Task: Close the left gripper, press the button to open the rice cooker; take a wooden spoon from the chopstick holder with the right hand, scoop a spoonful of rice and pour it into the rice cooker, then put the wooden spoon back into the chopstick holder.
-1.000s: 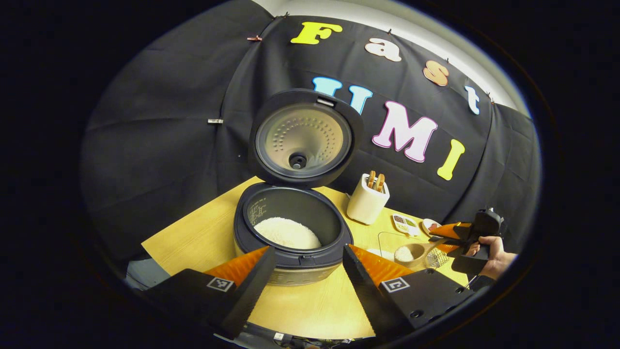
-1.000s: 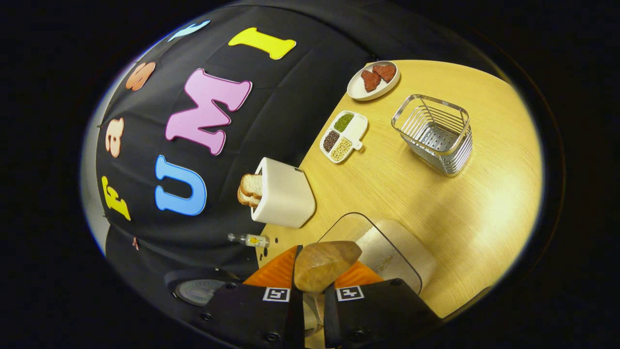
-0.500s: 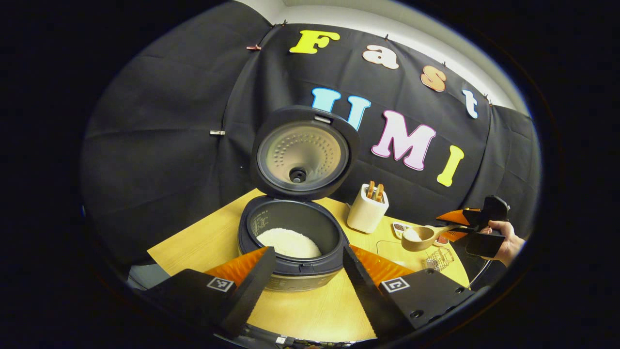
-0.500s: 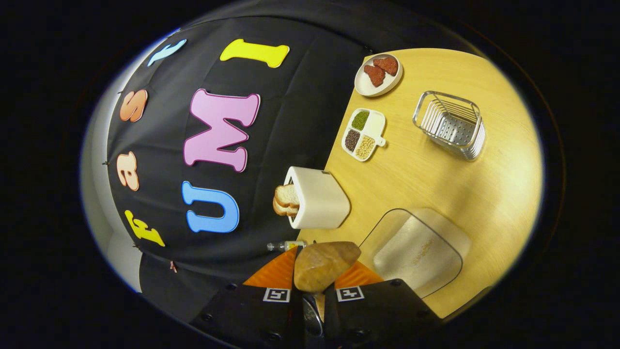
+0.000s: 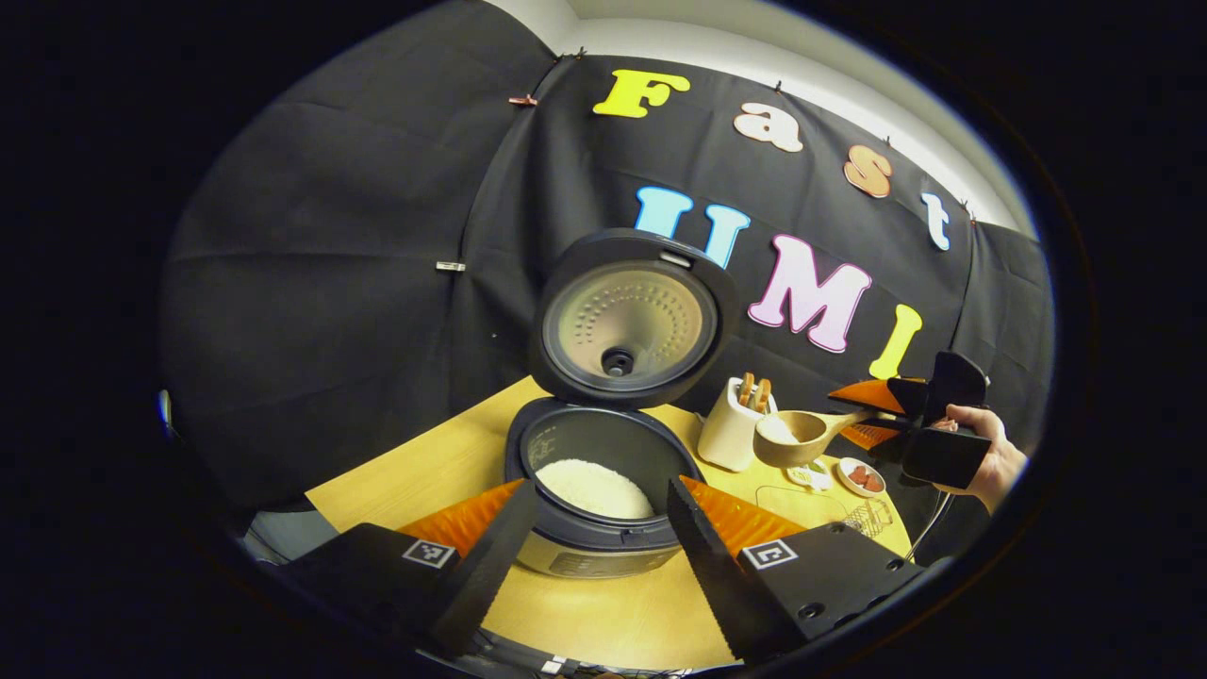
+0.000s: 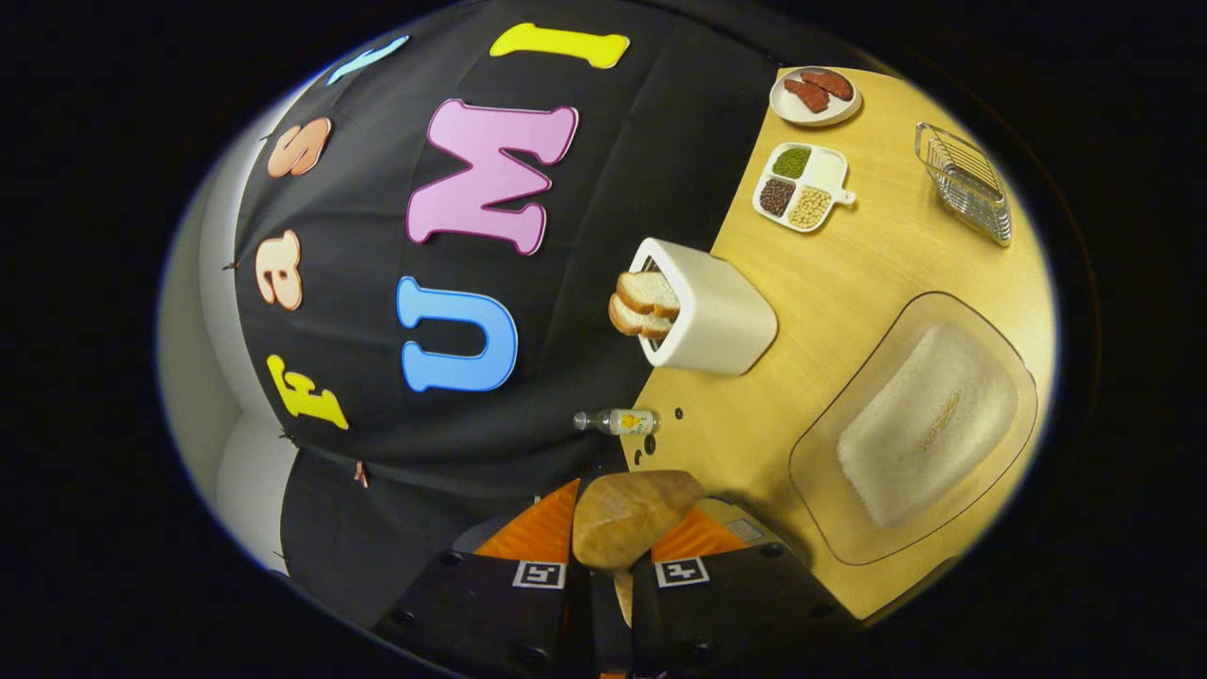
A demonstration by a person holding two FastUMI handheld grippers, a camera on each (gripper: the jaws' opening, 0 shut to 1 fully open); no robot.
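The rice cooker (image 5: 603, 528) stands on the wooden table (image 5: 424, 471) with its lid (image 5: 627, 321) swung up and white rice in the pot. My left gripper (image 5: 599, 505) hovers just in front of it, open, fingers wide apart and empty. To the right, a hand (image 5: 985, 457) holds my right gripper (image 5: 872, 424), shut on the handle of a wooden spoon (image 5: 790, 438). The spoon carries rice in the air right of the cooker. In the right gripper view the spoon's bowl (image 6: 632, 514) sits between the fingers of the right gripper (image 6: 608, 552). The metal wire holder (image 6: 967, 179) stands far off.
A white toaster (image 6: 712, 321) with bread slices stands near the wall. A clear tray of rice (image 6: 929, 415) lies below the spoon. A divided dish of beans (image 6: 801, 174), a plate with red pieces (image 6: 816, 90) and a small bottle (image 6: 618, 422) are on the table (image 6: 849, 273).
My right gripper has lifted the rice-filled spoon out of the tray, higher and closer to the cooker. My left gripper has drawn back a little and stayed open.
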